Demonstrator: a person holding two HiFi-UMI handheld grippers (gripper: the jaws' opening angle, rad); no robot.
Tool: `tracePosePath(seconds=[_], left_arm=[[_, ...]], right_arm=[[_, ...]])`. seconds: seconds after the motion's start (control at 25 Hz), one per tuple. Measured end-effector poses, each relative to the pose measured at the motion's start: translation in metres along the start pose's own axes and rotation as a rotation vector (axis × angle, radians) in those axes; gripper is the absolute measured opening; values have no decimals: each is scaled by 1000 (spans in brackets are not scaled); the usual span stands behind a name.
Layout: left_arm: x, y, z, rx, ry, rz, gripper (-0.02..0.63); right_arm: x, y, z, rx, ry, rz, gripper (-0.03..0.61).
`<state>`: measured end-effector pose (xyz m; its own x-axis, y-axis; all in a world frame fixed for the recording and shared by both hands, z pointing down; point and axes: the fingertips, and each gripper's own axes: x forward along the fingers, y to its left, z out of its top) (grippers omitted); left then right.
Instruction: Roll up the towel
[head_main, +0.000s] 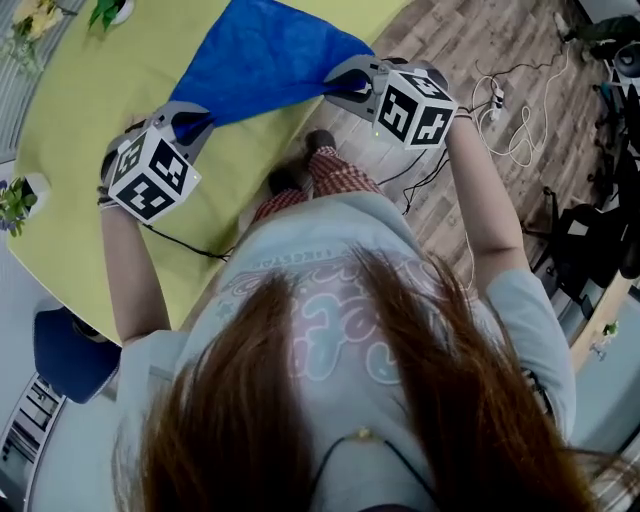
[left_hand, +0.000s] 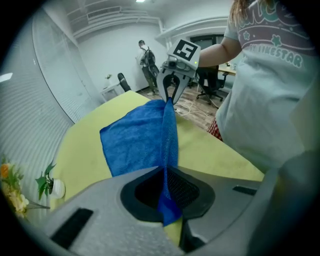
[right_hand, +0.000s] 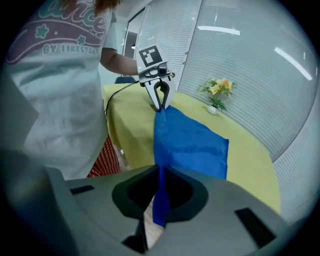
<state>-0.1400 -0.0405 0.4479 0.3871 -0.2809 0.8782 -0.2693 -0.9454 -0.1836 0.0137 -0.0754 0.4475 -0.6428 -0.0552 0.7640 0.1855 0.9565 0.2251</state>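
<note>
1. Head view: the shirt print is upside down and partly under hair, so it is unreadable. The blue towel (head_main: 265, 55) lies on a yellow tablecloth (head_main: 90, 100). Its near edge is strung between the left gripper (head_main: 195, 122) and the right gripper (head_main: 338, 85).
2. Left gripper view: the shirt reads "LIKESTAR"; the word above is cut off. The left jaws are pressed together, pinching a towel corner.
3. Right gripper view: the shirt reads "BY LIKESTAR". The right jaws pinch the opposite corner.

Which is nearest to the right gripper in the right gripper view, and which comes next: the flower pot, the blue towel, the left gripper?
1. The blue towel: pinched in the right gripper's fingers.
2. The left gripper: straight ahead, at the towel's other corner.
3. The flower pot: beyond it, to the right, on the yellow table.
</note>
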Motion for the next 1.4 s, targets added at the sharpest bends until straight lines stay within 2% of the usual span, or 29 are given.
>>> tracePosePath(seconds=[0.12, 0.36, 0.52, 0.68, 0.8, 0.96, 1.04, 1.12, 1.2, 1.32, 1.4], left_arm=[[4, 8, -1, -42, 5, -21, 25], [8, 27, -6, -71, 29, -15, 27], [7, 43, -10, -67, 25, 60, 64], [8, 51, -11, -81, 4, 113, 82], [4, 55, -12, -97, -20, 163, 96], [-6, 57, -15, -143, -86, 213, 97], [-12, 58, -16, -169, -118, 229, 97], [-22, 60, -12, -192, -180, 266, 97], [-33, 59, -4, -199, -251, 300, 97], [-36, 38, 5, -141, -286, 292, 97], [-27, 17, 9, -77, -267, 244, 97]], right_arm=[[2, -11, 0, 21, -21, 25, 41], [4, -31, -4, 48, -53, 19, 82], [3, -43, -4, 47, -68, -30, 100], [1, -44, -10, 107, -96, -65, 99], [-2, -45, -10, 130, -122, -117, 99], [-19, -52, -1, 152, -193, -254, 108], [-27, -52, 4, 147, -218, -304, 135], [-33, -49, 9, 100, -214, -353, 163], [-33, -44, 13, -12, -168, -411, 164], [-21, -26, 10, -196, -63, -461, 173], [-9, -12, 2, -256, -16, -464, 183]])
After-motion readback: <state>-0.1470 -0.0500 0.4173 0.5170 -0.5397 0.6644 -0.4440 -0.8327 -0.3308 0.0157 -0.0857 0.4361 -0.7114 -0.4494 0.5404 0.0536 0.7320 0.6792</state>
